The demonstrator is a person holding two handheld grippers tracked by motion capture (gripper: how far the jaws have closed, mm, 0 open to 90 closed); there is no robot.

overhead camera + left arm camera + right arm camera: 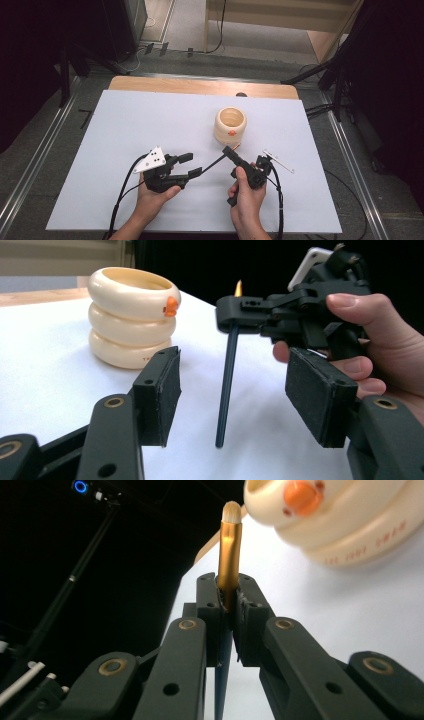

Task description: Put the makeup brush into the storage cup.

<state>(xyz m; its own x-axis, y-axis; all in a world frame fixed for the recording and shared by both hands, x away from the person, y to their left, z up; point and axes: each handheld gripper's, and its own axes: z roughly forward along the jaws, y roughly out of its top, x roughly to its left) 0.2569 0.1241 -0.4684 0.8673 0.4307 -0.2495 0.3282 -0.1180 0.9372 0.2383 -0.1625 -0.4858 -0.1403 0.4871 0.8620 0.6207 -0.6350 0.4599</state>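
Observation:
A slim brush point(216, 161) with a dark handle, gold ferrule point(229, 555) and pale bristles is clamped near its ferrule in my right gripper point(229, 151), whose jaws are shut on it point(227, 587). In the left gripper view the brush's handle point(226, 390) hangs down between the two pads of my left gripper point(235, 385), touching neither. That left gripper point(191, 165) is open, just left of the right one. A cream ringed pot point(230, 125) with an orange knob stands close behind the brush tip point(132, 315) point(350, 525).
A white mat point(150, 120) covers the table, with a wooden strip point(200, 86) along its far edge. Dark stands point(330, 70) and floor cables lie beyond the table. Both hands rest near the front edge.

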